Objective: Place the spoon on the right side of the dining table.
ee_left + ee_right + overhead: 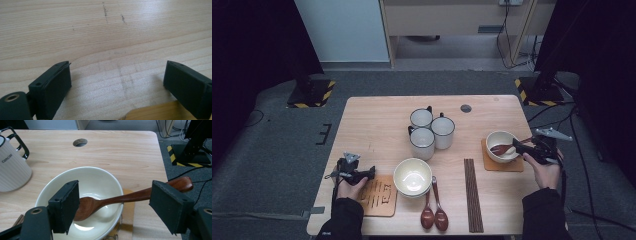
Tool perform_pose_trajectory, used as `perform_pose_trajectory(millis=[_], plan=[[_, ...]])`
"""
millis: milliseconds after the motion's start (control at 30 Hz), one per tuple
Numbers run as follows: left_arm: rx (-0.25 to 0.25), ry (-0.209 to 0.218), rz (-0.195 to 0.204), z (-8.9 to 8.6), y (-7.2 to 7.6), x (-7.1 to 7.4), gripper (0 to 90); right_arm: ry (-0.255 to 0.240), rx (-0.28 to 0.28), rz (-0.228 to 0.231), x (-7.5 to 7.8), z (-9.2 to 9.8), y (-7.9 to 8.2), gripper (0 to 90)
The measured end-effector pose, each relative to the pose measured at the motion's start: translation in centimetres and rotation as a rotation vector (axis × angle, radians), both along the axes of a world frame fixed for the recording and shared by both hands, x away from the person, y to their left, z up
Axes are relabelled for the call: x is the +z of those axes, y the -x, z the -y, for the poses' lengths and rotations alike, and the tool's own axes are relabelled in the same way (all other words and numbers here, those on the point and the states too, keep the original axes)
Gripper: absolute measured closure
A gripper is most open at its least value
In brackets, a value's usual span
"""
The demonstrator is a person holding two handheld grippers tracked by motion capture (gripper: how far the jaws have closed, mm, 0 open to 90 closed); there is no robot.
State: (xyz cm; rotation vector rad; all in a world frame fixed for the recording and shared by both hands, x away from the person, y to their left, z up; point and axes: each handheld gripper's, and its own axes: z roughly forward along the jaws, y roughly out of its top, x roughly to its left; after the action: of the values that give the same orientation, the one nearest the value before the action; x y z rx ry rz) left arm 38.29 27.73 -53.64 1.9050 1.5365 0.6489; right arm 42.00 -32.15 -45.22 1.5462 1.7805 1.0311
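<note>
A white bowl (501, 145) stands on a wooden coaster (503, 164) at the table's right side. A dark wooden spoon (120, 198) lies in the bowl (100, 177), its handle resting on the rim and pointing right. My right gripper (115, 190) is open, one jaw on each side of the spoon and neither pad touching it; in the high view it (518, 146) sits just right of the bowl. My left gripper (371, 172) is open and empty, low over bare wood (100, 30) beside a second coaster (379, 196), whose corner (155, 112) shows between the jaws.
Three white mugs (431, 130) cluster at the table's middle. A larger cream bowl (412, 176) sits near the front, with two dark spoons (434, 210) and a bundle of chopsticks (472, 192) to its right. A round cable hole (466, 108) lies toward the back.
</note>
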Motion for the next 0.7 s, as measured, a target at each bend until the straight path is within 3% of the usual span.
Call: perform_pose_trajectory(millis=[100, 400, 467, 700], plan=[[0.000, 0.000, 0.000, 0.0, 0.0, 0.0, 6.7, 0.011, 0.006, -0.004, -0.1, 0.1, -0.3, 24.0], [0.000, 0.000, 0.000, 0.0, 0.0, 0.0, 6.6, -0.026, -0.011, -0.005, -0.4, 1.0, -1.1, 24.4], [0.000, 0.000, 0.000, 0.0, 0.0, 0.0, 6.6, -0.007, -0.005, -0.012, -0.3, 1.1, -1.3, 24.2], [0.000, 0.000, 0.000, 0.0, 0.0, 0.0, 6.6, -0.010, 0.004, -0.002, 0.1, 0.9, -1.3, 23.6]])
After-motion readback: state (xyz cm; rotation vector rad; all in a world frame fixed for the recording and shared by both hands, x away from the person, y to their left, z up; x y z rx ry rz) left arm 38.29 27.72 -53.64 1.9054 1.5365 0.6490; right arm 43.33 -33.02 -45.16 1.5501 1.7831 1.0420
